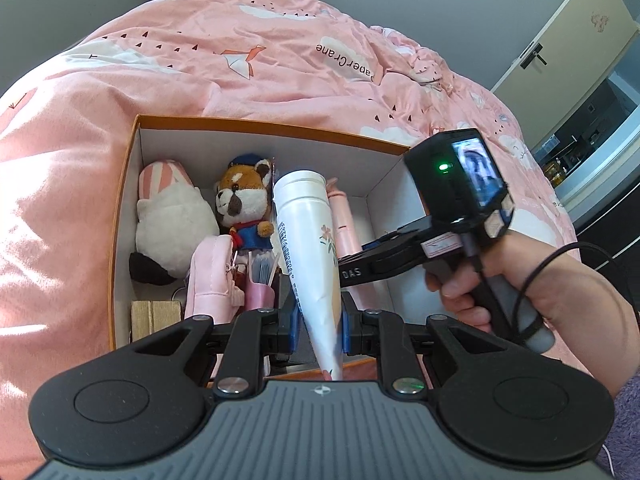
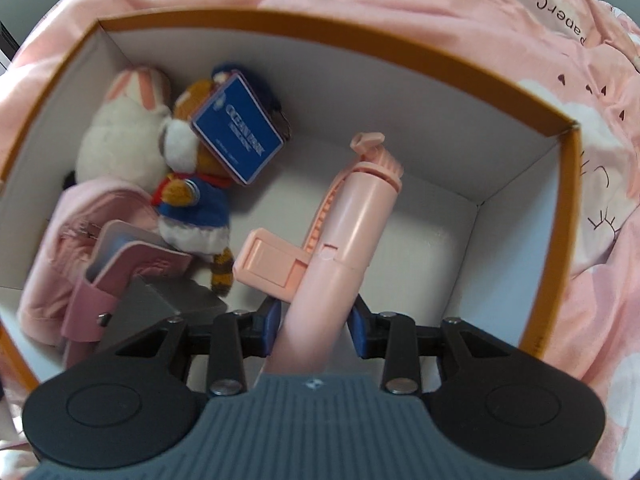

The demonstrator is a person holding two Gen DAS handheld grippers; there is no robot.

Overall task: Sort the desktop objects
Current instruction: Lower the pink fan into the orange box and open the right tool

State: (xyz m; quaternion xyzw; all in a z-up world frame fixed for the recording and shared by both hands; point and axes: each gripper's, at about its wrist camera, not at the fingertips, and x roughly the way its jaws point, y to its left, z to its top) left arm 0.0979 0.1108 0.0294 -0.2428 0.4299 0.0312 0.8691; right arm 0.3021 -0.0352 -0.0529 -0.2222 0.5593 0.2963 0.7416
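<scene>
An orange-rimmed box (image 1: 260,124) with white walls lies on a pink quilt. Over its near edge my left gripper (image 1: 320,320) is shut on the crimped end of a white flower-printed tube (image 1: 308,232), which points up and away over the box. My right gripper (image 2: 314,324) points steeply down into the box and is shut on a pink selfie stick (image 2: 352,216), whose far end lies near the box floor. In the left wrist view the right gripper (image 1: 352,264) reaches in from the right behind the tube, held by a hand (image 1: 500,292).
The box's left half holds a white and pink plush (image 1: 168,220), a red panda plush (image 1: 244,204) with a blue tag (image 2: 236,132), a pink pouch (image 1: 212,276), a pink case (image 2: 120,264) and a grey block (image 2: 168,300). White floor (image 2: 420,248) shows at the right.
</scene>
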